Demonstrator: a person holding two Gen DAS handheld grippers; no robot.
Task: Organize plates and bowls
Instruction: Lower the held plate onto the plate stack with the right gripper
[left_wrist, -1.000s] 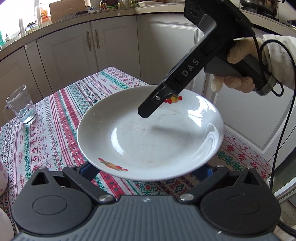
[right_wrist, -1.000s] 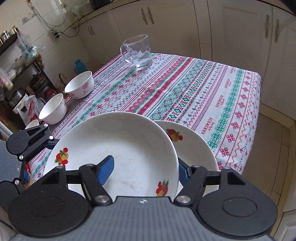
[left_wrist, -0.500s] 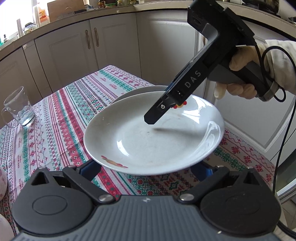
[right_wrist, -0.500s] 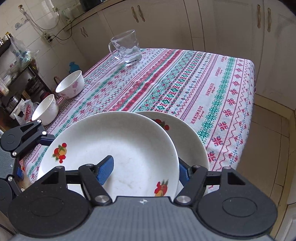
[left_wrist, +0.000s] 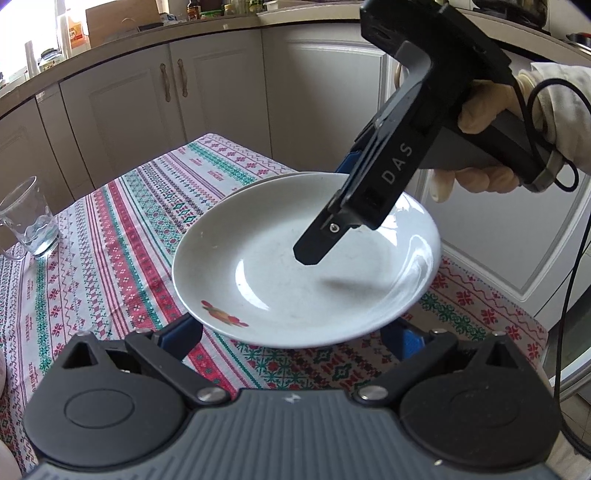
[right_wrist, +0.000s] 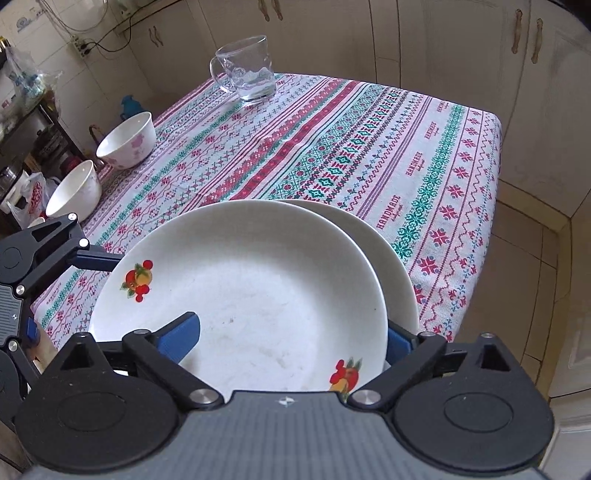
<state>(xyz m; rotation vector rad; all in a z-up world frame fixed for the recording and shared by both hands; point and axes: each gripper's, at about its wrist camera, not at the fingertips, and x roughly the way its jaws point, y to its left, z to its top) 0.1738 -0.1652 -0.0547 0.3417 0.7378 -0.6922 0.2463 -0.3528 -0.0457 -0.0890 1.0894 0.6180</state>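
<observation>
A kitchen with cream cabinet doors surrounds a worktop covered in a red, green and white patterned cloth. A glass mug stands at the far end, towards twelve o'clock in the right wrist view, and two white bowls, one with pink flowers and one plain, sit near the edge at ten o'clock.

The upper plate, white with fruit motifs, is carried over a second plate resting on the cloth near the corner. Half a second ago more of the lower plate showed to the right; now the upper one covers most of it, so the stack is nearly lined up and the plate is probably about to be set down.

The right gripper is clenched on the upper plate's near rim, one blue finger above the surface and the other below it. The left gripper sits at the opposite rim, at six o'clock in its own view, its blue fingers spread wide beneath the plate's edge; they look released, supporting rather than pinching.
</observation>
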